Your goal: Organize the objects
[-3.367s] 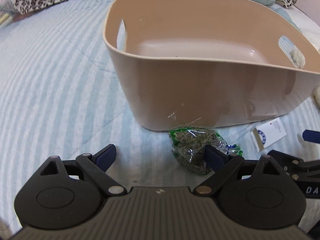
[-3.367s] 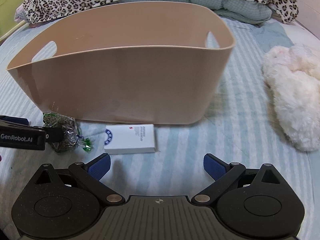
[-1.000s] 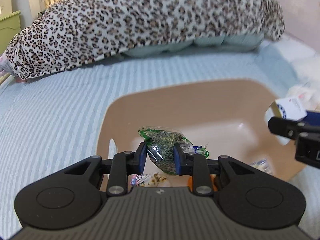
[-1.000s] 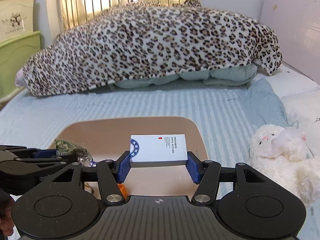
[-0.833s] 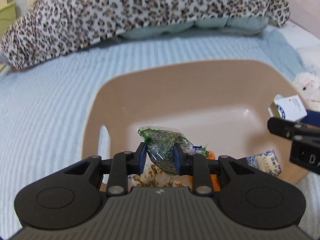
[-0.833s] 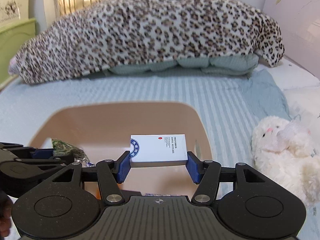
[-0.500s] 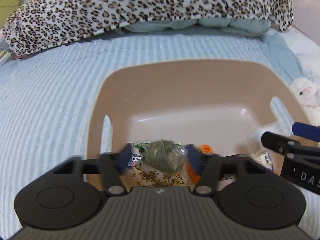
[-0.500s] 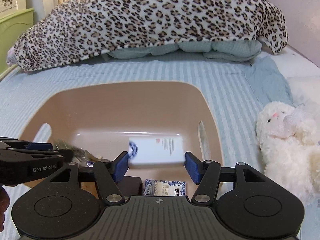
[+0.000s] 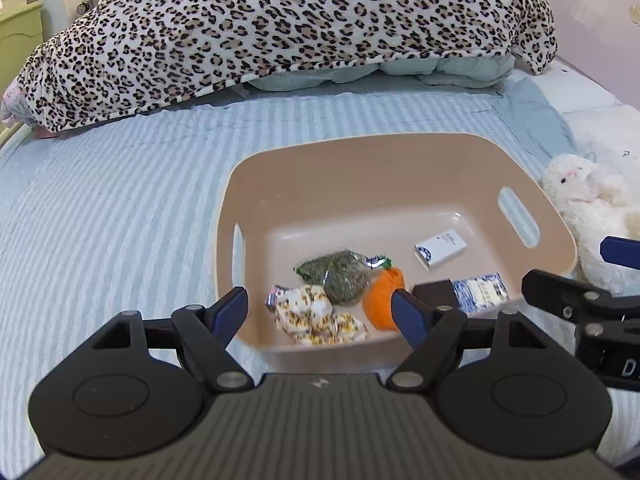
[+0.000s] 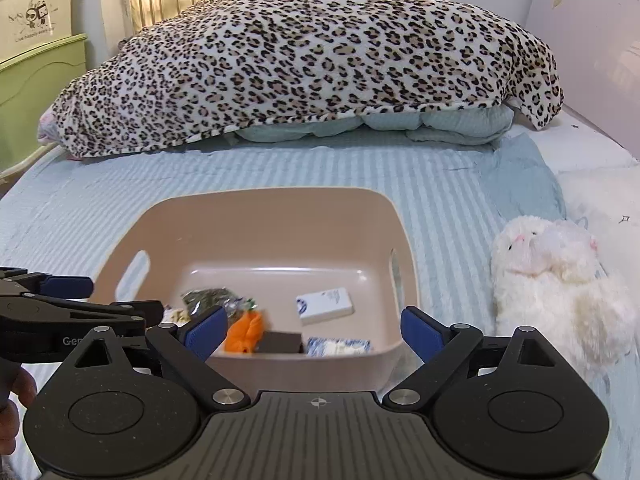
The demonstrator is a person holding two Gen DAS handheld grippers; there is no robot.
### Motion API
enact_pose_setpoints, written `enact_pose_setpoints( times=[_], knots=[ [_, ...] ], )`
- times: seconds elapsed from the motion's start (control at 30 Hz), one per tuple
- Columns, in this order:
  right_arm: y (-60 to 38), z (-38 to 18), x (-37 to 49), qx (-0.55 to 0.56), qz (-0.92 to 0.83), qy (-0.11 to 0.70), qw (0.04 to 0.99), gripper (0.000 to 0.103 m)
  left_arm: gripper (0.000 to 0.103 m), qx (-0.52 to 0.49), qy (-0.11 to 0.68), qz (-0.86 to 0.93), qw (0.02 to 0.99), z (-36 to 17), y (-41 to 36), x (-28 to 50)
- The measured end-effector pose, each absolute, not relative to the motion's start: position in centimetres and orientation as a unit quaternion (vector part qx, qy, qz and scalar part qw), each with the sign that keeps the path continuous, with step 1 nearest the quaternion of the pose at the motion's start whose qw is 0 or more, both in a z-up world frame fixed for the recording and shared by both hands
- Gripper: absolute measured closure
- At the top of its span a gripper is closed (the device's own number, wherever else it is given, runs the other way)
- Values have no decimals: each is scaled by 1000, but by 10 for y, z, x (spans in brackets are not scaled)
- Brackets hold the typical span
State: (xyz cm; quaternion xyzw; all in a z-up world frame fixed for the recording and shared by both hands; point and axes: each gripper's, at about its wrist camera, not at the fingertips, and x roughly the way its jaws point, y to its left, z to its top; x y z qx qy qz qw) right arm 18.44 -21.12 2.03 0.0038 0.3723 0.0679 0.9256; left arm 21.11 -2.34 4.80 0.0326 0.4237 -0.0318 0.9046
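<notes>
A beige plastic basket (image 9: 400,148) (image 10: 276,204) stands on the striped bed. Inside lie a clear bag of green dried herbs (image 9: 340,274) (image 10: 208,298), a white box with a blue logo (image 9: 440,248) (image 10: 325,305), an orange carrot toy (image 9: 385,296) (image 10: 245,330), a yellow-patterned packet (image 9: 312,312), a dark box (image 10: 280,343) and a blue-white packet (image 9: 480,292) (image 10: 338,347). My left gripper (image 9: 320,312) is open and empty above the basket's near rim. My right gripper (image 10: 314,326) is open and empty above the basket's near right side.
A white plush rabbit (image 10: 556,280) (image 9: 588,208) lies on the bed to the right of the basket. A leopard-print blanket (image 10: 312,64) is heaped at the far end of the bed. A green cabinet (image 10: 36,76) stands at the far left.
Both grippers opened over the basket. The herb bag dropped from the left gripper and the white box from the right; both now lie on the basket floor.
</notes>
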Motion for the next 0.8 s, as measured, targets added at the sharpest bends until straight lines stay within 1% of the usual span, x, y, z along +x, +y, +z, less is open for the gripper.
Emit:
enact_pose_setpoints(
  times=[0.17,0.8],
  knots=[
    [-206,26,161,-8,72,371,926,8,24,28,417,-31,908,55,-20,188],
    [-210,31,74,21,86,363,928,6,24,17,387,-31,921,80,-1,92]
  ],
)
